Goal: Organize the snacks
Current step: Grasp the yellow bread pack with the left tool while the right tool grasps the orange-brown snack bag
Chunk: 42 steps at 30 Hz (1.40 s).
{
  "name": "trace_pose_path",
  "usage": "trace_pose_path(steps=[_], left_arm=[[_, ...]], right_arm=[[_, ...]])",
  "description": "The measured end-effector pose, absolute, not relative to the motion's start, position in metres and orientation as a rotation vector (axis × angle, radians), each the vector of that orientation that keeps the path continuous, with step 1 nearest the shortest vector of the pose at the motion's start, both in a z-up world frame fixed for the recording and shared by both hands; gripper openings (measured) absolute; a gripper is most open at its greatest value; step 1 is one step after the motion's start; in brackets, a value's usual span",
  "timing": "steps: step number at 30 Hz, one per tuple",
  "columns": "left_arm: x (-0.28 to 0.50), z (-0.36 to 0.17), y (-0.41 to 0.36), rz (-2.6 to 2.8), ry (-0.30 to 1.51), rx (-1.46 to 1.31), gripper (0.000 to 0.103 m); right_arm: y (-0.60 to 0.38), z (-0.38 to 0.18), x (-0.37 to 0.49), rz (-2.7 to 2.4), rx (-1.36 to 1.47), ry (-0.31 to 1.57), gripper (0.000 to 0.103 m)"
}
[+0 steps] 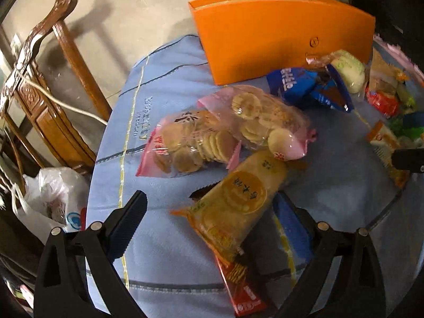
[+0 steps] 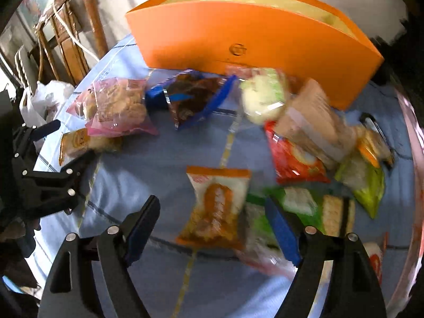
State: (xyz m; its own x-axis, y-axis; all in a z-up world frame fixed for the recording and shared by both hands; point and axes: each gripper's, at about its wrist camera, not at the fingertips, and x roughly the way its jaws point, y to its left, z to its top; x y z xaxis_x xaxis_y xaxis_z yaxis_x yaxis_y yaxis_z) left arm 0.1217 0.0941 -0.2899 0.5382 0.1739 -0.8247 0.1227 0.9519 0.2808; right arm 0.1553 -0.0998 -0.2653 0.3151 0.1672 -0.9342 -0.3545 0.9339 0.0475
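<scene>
Snack packs lie on a round table with a blue cloth (image 1: 164, 259), in front of an open orange box (image 1: 278, 34). My left gripper (image 1: 212, 212) is open, its fingers on either side of a yellow biscuit pack (image 1: 238, 201) that lies over a red pack (image 1: 243, 288). Beyond it lie two pink bags of round crackers (image 1: 225, 129) and a blue pack (image 1: 310, 87). My right gripper (image 2: 212, 217) is open around an orange-and-white pack (image 2: 217, 206). Right of it are green (image 2: 299, 201), red (image 2: 296, 156) and brown (image 2: 315, 122) packs.
The orange box (image 2: 254, 39) stands at the table's far side. A carved wooden chair (image 1: 53, 84) with a white cable and a white plastic bag (image 1: 53, 198) stand left of the table. The left gripper shows at the left edge of the right wrist view (image 2: 47, 145).
</scene>
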Motion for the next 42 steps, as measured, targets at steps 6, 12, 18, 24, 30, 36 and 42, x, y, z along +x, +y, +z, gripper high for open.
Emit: trace_pose_path(steps=[6, 12, 18, 24, 30, 36, 42], left_arm=[[0.128, -0.301, 0.089, 0.020, 1.030, 0.308, 0.091], [0.116, -0.293, 0.074, -0.136, 1.017, 0.274, 0.035], [0.105, -0.280, 0.082, -0.183, 0.997, 0.178, 0.035], [0.091, -0.257, 0.075, -0.221, 0.963, 0.116, 0.035], [0.091, -0.216, 0.062, -0.260, 0.881, 0.082, 0.035], [0.105, -0.170, 0.052, -0.273, 0.789, 0.065, 0.035], [0.141, -0.130, 0.046, -0.261, 0.729, 0.073, 0.035]], right_arm=[[-0.089, -0.295, 0.157, 0.298, -0.219, 1.248, 0.085], [-0.090, -0.285, 0.147, 0.386, -0.188, 1.240, 0.034], [-0.115, -0.274, 0.139, 0.396, -0.078, 1.224, 0.034], [-0.132, -0.245, 0.131, 0.406, -0.028, 1.165, 0.034], [-0.140, -0.199, 0.129, 0.413, -0.014, 1.071, 0.034], [-0.161, -0.136, 0.141, 0.404, 0.012, 0.950, 0.034], [-0.173, -0.079, 0.175, 0.372, 0.003, 0.843, 0.034]])
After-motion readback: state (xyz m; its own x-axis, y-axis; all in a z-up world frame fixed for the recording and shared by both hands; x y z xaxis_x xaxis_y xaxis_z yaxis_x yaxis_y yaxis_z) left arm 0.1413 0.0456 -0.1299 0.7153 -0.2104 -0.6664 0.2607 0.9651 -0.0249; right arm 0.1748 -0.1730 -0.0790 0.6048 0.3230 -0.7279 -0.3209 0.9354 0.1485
